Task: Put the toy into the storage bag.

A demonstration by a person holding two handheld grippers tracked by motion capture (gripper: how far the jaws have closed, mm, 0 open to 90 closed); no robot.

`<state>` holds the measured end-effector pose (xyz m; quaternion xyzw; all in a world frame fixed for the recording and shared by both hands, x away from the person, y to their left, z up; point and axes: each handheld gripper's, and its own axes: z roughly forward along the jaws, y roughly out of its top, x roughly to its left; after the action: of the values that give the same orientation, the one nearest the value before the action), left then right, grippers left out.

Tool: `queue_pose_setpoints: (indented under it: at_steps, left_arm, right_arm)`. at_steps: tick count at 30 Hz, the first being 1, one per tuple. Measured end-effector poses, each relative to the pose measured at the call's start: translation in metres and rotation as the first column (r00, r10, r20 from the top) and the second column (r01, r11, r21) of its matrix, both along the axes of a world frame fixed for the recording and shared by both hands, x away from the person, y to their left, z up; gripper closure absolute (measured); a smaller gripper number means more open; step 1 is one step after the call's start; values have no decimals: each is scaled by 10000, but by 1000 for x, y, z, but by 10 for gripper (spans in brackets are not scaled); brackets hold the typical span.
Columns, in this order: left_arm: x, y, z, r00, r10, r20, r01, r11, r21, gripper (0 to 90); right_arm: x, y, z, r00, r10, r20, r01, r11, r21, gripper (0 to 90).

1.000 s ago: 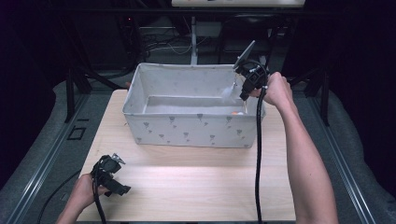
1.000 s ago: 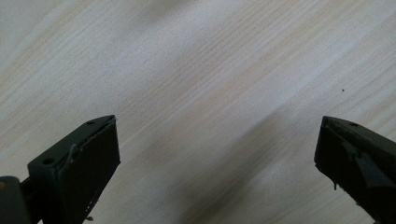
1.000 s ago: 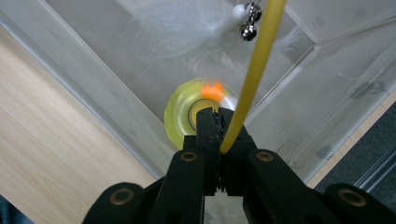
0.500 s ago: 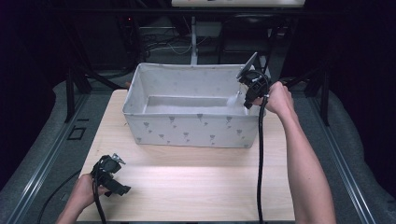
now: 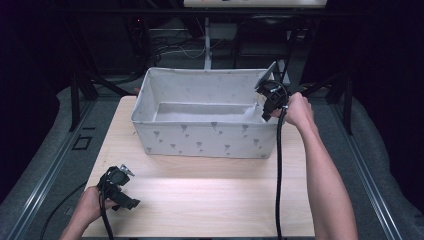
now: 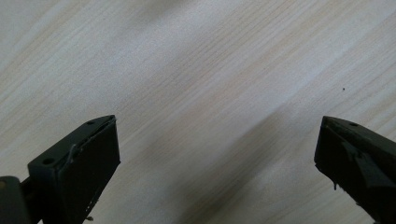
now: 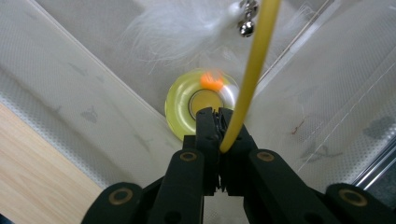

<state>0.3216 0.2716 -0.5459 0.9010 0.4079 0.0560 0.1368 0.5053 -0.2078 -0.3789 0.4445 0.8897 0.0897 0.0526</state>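
A grey-white fabric box (image 5: 200, 141) with small printed marks stands at the back of the wooden table (image 5: 215, 200). My right gripper (image 5: 268, 101) hangs over the box's right rim, pointing down into it. In the right gripper view it (image 7: 218, 115) is shut on a thin yellow rod (image 7: 247, 79). Below it, inside the box, lie a yellow disc (image 7: 184, 108) with an orange piece, a white feather tuft (image 7: 182, 28) and a small silver bell (image 7: 246, 28). My left gripper (image 5: 119, 191) rests low at the table's front left, open (image 6: 215, 140) over bare wood.
The box fills the back half of the table; its walls (image 7: 70, 88) stand close around my right gripper. Dark metal frames (image 5: 75, 95) and cables lie beyond the table, and grey floor runs along both sides.
My right gripper has shifted a little along the box's right rim toward the person and slightly lower. The left gripper has stayed where it was.
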Motion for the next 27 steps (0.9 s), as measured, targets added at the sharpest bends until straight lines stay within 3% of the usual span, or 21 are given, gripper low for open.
queue_pose_setpoints:
  at_steps: [7, 10, 14, 20, 23, 27]
  left_arm:
    - [0, 0, 0, 10000, 6, 16, -6, 10000, -17, 3]
    - [0, 0, 0, 10000, 18, 14, -18, 10000, -21, 3]
    - [0, 0, 0, 10000, 1, 17, -1, 10000, -11, 2]
    - [0, 0, 0, 10000, -14, 8, 14, 10000, 15, 3]
    - [-1, 0, 0, 10000, 22, 34, -22, 10000, -19, 2]
    - [-1, -1, 0, 10000, 19, 52, -18, 10000, -32, 2]
  right_arm:
    - [-3, -1, 7, 9998, -99, 161, 94, 9995, 285, 823]
    - [-5, -3, 13, 9990, -139, 436, 116, 9987, 506, 781]
    - [-10, -3, 23, 9973, -171, 712, 132, 9984, 542, 638]
    - [-23, -5, 43, 9903, -402, 1333, 250, 9932, 1137, 338]
    - [-33, -7, 53, 9859, -332, 1643, 115, 9912, 1315, 233]
    - [-49, -8, 61, 9782, -386, 2041, 30, 9852, 1716, 158]
